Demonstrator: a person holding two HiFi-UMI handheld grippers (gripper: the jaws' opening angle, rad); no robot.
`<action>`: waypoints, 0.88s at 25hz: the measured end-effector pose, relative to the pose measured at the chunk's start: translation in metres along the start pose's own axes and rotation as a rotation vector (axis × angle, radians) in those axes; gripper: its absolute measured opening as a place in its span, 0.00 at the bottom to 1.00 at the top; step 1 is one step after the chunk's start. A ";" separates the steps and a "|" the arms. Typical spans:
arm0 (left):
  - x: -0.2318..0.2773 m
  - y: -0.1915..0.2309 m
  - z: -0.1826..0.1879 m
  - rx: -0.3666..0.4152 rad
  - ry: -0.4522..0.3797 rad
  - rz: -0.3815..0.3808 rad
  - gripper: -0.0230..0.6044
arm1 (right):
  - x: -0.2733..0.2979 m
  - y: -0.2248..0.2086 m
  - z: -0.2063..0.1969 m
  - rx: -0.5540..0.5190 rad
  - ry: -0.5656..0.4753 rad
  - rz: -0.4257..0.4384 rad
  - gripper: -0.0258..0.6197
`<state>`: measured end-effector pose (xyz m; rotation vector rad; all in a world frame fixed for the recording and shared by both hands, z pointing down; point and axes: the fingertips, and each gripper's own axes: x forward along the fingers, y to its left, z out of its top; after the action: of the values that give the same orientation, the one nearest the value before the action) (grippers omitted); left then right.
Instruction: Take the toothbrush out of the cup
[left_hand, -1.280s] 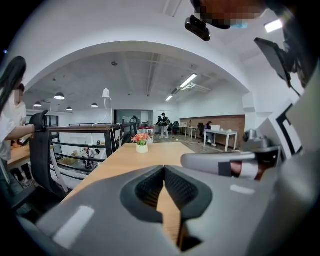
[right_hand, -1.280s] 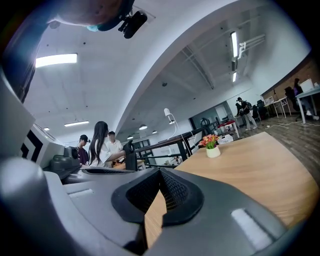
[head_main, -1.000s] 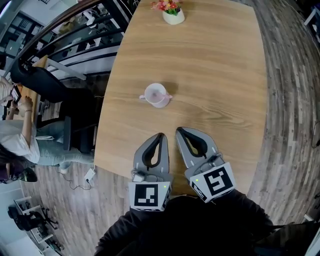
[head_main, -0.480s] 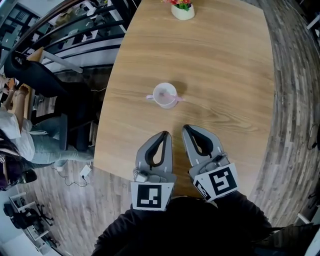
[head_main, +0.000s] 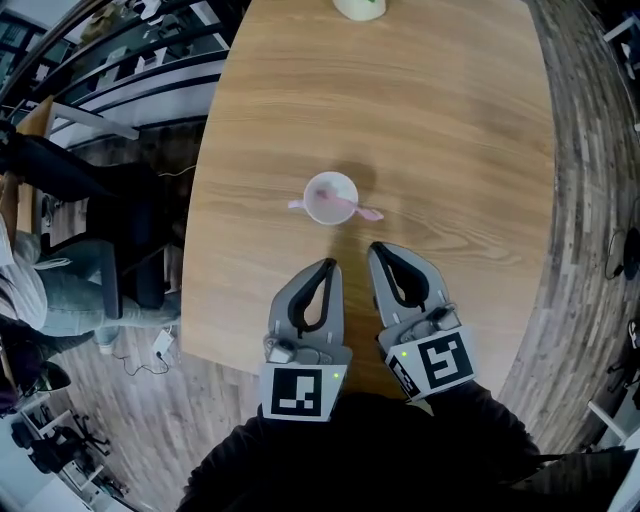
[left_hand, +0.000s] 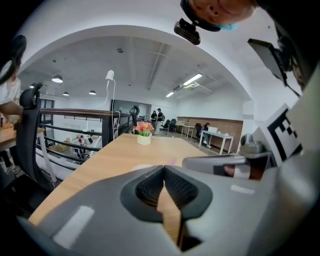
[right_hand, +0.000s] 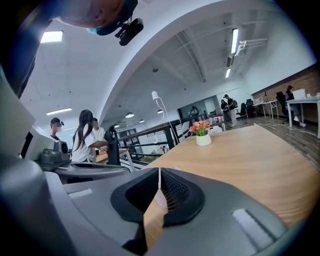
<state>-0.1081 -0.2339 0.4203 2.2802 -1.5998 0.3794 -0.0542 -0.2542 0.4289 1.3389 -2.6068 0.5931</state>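
Head view looks steeply down on a light wooden table (head_main: 450, 120), where a small pale cup (head_main: 330, 197) stands upright near the middle of the board. A pink toothbrush (head_main: 364, 212) sits in the cup, leaning so that one end pokes out over the rim on the picture's right and hangs just above the wood. Both tools are held side by side at the near edge of the table, pointing toward the cup and apart from it. The left gripper (head_main: 326, 266) has its jaws clenched, tips meeting with nothing between them; the left gripper view confirms this, the ribbed pads touching at the front and only bare wood showing through the gap behind them. The right gripper (head_main: 376, 250) lies a little nearer the toothbrush's protruding end, and the right gripper view shows its jaws pressed together as well, gripping nothing. A flower pot (head_main: 360, 8) stands at the far end of the table, well apart from the cup. Off the table's left edge runs a dark railing (head_main: 150, 70).
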 end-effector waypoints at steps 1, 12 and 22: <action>0.005 0.002 -0.002 -0.004 0.004 -0.005 0.05 | 0.005 -0.004 -0.003 0.002 0.006 -0.009 0.08; 0.039 0.032 -0.021 -0.049 0.059 -0.011 0.05 | 0.047 -0.019 -0.016 0.019 0.036 -0.022 0.29; 0.050 0.045 -0.034 -0.078 0.087 -0.016 0.05 | 0.062 -0.028 -0.015 0.001 0.021 -0.055 0.34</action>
<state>-0.1350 -0.2767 0.4760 2.1862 -1.5258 0.3995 -0.0686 -0.3088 0.4691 1.3917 -2.5452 0.5966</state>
